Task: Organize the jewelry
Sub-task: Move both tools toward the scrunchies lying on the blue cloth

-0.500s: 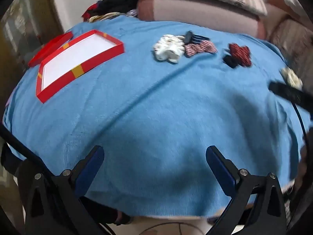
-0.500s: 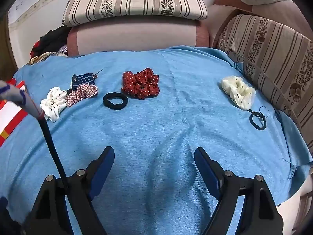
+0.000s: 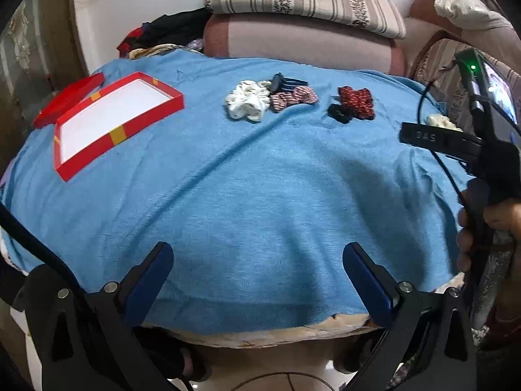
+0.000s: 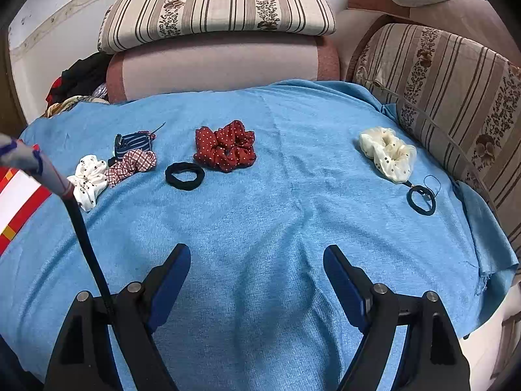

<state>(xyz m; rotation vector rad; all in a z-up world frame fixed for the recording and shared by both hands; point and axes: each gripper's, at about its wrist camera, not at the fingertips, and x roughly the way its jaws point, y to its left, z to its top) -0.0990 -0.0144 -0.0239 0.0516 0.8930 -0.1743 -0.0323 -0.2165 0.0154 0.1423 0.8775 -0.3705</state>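
Left hand-held gripper (image 3: 257, 270) spread wide over the near edge of the blue cloth (image 3: 260, 195), nothing between the blue pads. Right hand-held gripper (image 4: 257, 273) likewise parted and holding nothing, hovering above bare cloth toward the near edge.

Farther in, toward the left edge: open red box (image 3: 114, 120) with a white floor, its red lid (image 3: 68, 99) lying just beyond, against the far-left corner. Only a red-and-white strip of the box (image 4: 16, 205) visible in the right wrist view.

Past the middle, a loose row of hair ties. From the left: white dotted scrunchie (image 4: 88, 181) touching a red checked scrunchie (image 4: 132, 164), with a navy striped piece (image 4: 133, 143) just behind them. Next, black hair band (image 4: 184, 176) lying flat, just beside a red polka-dot scrunchie (image 4: 225, 150).

Well apart, near the right edge: cream scrunchie (image 4: 389, 153), and a thin black elastic ring (image 4: 421, 200) just nearer than it, close to the cloth's right border.

Beyond the far edge: striped cushion (image 4: 215, 9) stacked on a pink one (image 4: 215, 63); dark clothes (image 4: 81, 76) heaped at the far-left corner.
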